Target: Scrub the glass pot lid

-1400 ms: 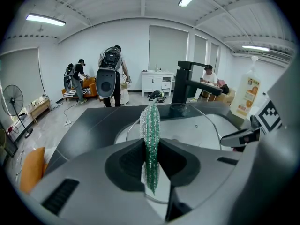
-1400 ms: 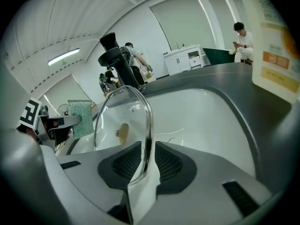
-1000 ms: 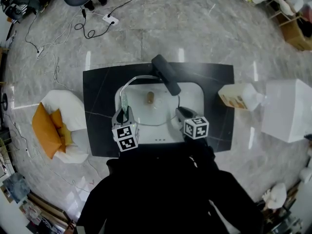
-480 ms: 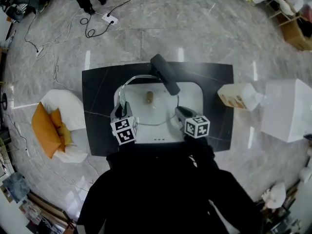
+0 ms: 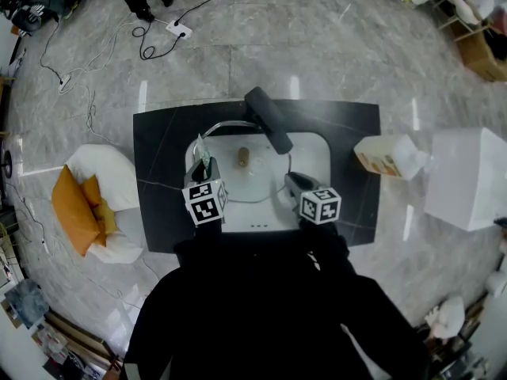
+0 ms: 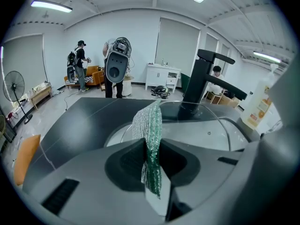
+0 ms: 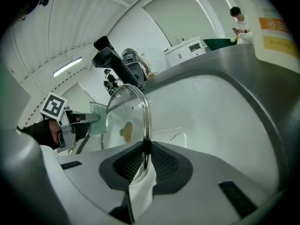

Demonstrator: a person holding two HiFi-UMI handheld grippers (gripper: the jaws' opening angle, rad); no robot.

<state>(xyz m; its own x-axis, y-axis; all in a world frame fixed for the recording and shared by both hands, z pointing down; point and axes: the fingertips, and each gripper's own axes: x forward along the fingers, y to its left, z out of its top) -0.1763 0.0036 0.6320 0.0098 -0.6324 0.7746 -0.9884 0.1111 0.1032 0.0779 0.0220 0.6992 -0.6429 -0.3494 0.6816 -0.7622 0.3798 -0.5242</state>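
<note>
A round glass pot lid (image 5: 242, 165) with a steel rim and a cork-coloured knob (image 5: 243, 157) hangs over the white sink basin (image 5: 313, 153). My right gripper (image 5: 291, 182) is shut on the lid's rim (image 7: 144, 125) at its right edge. The lid's glass (image 7: 119, 111) shows upright in the right gripper view. My left gripper (image 5: 200, 167) is shut on a green scrub pad (image 6: 149, 144), held at the lid's left edge. The pad (image 7: 97, 118) also shows in the right gripper view, beside the glass.
A black tap (image 5: 268, 119) reaches over the basin from the dark counter (image 5: 162, 172). A soap bottle (image 5: 388, 157) with an orange label lies at the counter's right end, next to a white box (image 5: 467, 176). A white seat with orange cushions (image 5: 91, 204) stands left.
My left gripper with the scrub pad has moved up and slightly right along the lid's left edge. The right gripper and the lid have stayed put.
</note>
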